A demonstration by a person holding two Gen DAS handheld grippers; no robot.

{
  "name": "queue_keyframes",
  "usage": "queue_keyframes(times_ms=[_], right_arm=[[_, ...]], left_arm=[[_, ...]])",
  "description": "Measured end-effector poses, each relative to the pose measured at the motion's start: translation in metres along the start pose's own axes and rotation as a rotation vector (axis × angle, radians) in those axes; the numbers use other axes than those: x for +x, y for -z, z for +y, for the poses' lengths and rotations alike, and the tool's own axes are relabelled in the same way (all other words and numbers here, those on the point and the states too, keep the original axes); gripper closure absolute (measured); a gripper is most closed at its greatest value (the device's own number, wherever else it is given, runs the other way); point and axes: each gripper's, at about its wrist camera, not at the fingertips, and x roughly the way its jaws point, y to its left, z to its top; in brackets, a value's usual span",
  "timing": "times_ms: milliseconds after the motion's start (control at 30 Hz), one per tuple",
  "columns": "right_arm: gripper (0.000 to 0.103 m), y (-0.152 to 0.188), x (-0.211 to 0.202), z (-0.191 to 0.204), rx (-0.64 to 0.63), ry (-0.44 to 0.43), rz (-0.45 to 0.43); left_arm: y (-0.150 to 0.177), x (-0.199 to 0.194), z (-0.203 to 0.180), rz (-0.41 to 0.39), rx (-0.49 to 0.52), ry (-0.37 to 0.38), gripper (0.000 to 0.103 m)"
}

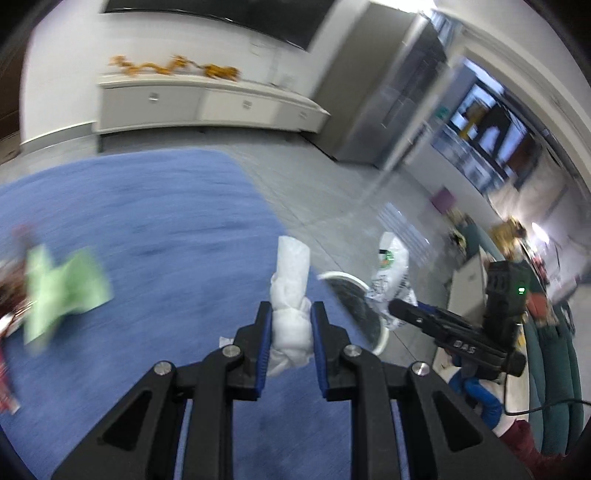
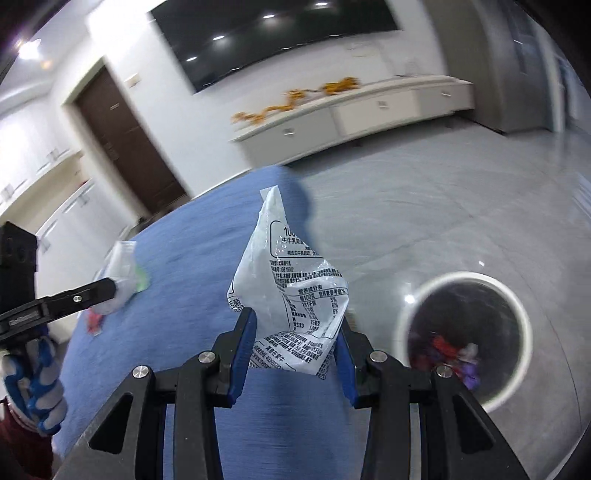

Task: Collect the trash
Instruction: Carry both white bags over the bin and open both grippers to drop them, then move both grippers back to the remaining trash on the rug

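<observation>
My left gripper [image 1: 291, 312] is shut on a twisted white tissue wad [image 1: 291, 295] that sticks up between its blue pads, above the blue carpet [image 1: 166, 229]. My right gripper [image 2: 297, 325] is shut on a crumpled white plastic wrapper with black print [image 2: 291, 284]. In the left wrist view the right gripper [image 1: 399, 310] holds that wrapper [image 1: 391, 273] over the rim of the white-rimmed bin [image 1: 354, 295]. In the right wrist view the bin [image 2: 461, 332] stands on the grey floor at the right, with coloured trash inside. The left gripper [image 2: 110, 286] shows at the left, held by a gloved hand [image 2: 33, 384].
A green wrapper [image 1: 62, 288] and red scraps [image 1: 7, 295] lie on the carpet at the left. A long white cabinet [image 2: 351, 114] with orange decorations stands along the far wall under a dark screen [image 2: 273, 33]. A brown door [image 2: 125, 140] is at the left. Teal seating [image 1: 554, 369] stands at the right.
</observation>
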Motion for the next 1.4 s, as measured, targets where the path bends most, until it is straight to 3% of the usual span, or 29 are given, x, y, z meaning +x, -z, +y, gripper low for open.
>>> queue_keyframes(times_ms=[233,500,567,633,733,967,1100,1400], right_arm=[[0.065,0.001,0.004,-0.113,0.182,0.152,0.007],[0.061,0.014,0.035,-0.189,0.282,0.261,0.086],[0.054,0.02,0.039,-0.2,0.298,0.28,0.104],[0.036,0.023,0.043,-0.205,0.301,0.308,0.118],[0.034,0.027,0.045,-0.211,0.3,0.333,0.129],[0.031,0.027,0.033,-0.203,0.295,0.363,0.117],[0.031,0.03,0.017,-0.188,0.265,0.374,0.102],[0.031,0.022,-0.027,-0.115,0.154,0.355,0.017]], left_arm=[[-0.038,0.124,-0.081,0.152,0.105,0.066,0.083],[-0.055,0.242,-0.127,0.3,0.092,0.124,0.082],[-0.055,0.259,-0.131,0.321,0.084,0.126,0.079],[-0.051,0.269,-0.133,0.33,0.085,0.113,0.07],[-0.047,0.279,-0.134,0.34,0.081,0.112,0.064],[-0.045,0.261,-0.143,0.308,0.116,0.112,0.061],[-0.043,0.216,-0.15,0.2,0.193,0.057,0.061],[-0.03,0.095,-0.144,-0.06,0.309,-0.164,0.061]])
